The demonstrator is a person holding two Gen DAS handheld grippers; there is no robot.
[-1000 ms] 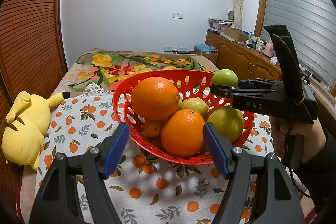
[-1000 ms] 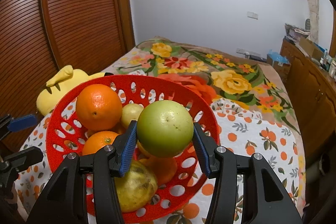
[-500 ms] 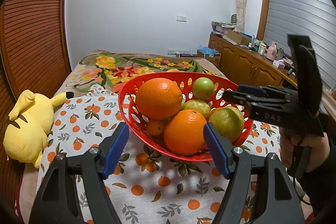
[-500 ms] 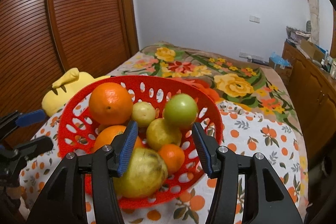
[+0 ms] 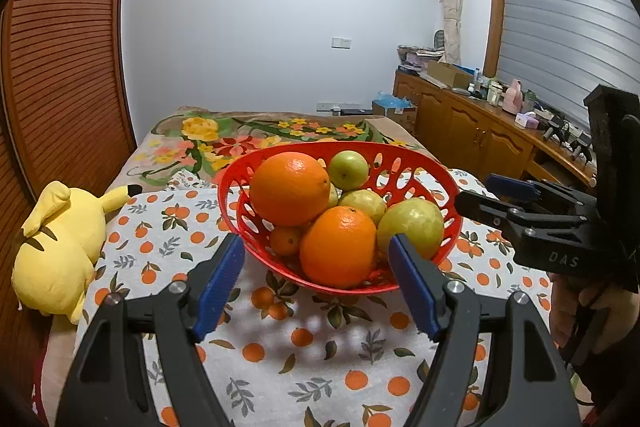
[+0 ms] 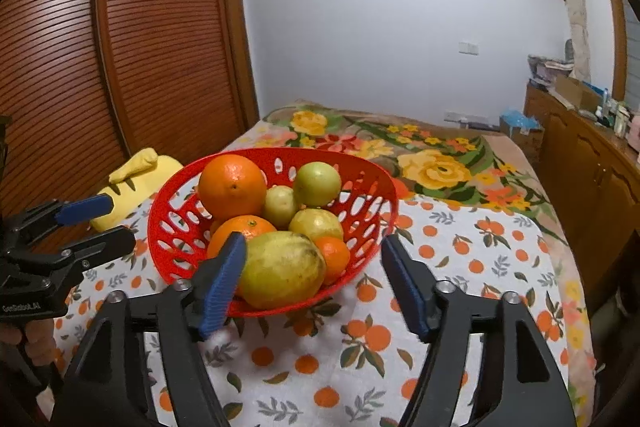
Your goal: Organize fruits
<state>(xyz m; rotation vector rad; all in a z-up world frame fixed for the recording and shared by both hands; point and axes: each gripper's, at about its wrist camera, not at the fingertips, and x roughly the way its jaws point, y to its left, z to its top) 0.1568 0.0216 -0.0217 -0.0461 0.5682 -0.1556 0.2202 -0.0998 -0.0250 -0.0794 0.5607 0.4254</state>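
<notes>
Blue-padded right gripper [image 6: 314,279] jaws just opened wide, empty; left gripper [image 5: 316,279] wide, empty, before red basket [image 5: 412,157].

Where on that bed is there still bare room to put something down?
Free: the orange-print cloth right of the red basket, and the floral blanket behind it. Crowded: the basket, heaped with fruit; the yellow plush toy fills the cloth's left edge.

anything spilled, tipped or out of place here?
Nothing stands out. All the fruit sits inside the red basket, which rests on the orange-print cloth, with none on the cloth. Only non-fruit item: a yellow plush toy beside it.
</notes>
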